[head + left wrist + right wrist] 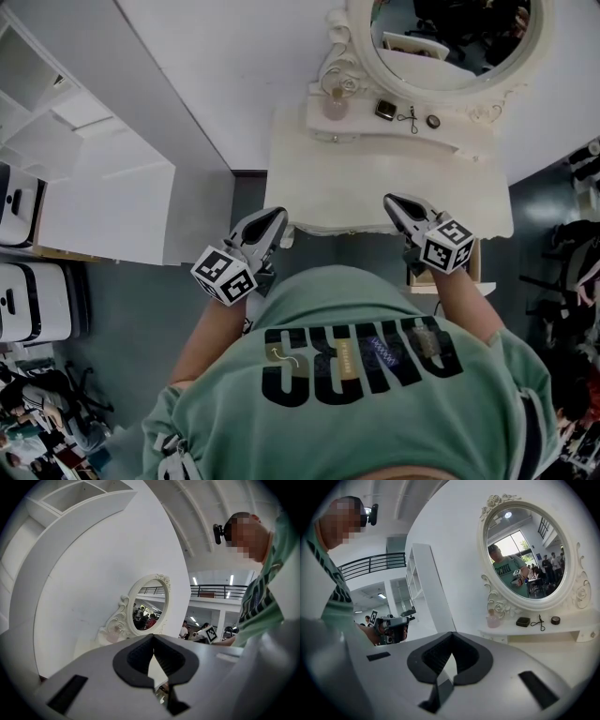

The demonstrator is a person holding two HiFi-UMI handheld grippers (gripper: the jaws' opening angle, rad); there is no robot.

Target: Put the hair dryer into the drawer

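Beyond right tongs [451, 637], ornate oval mirror [527, 555]

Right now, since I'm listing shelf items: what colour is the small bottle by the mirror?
The bottle is pale pink; right gripper view shows it best.

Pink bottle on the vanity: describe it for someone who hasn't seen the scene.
Start at the white dressing table and its oval mirror; a narrow shelf runs below it. The pink bottle stands at the shelf's left end, beside the frame's carved rose. Its neighbours, a square case, an eyelash curler and a round container, are all dark and low.
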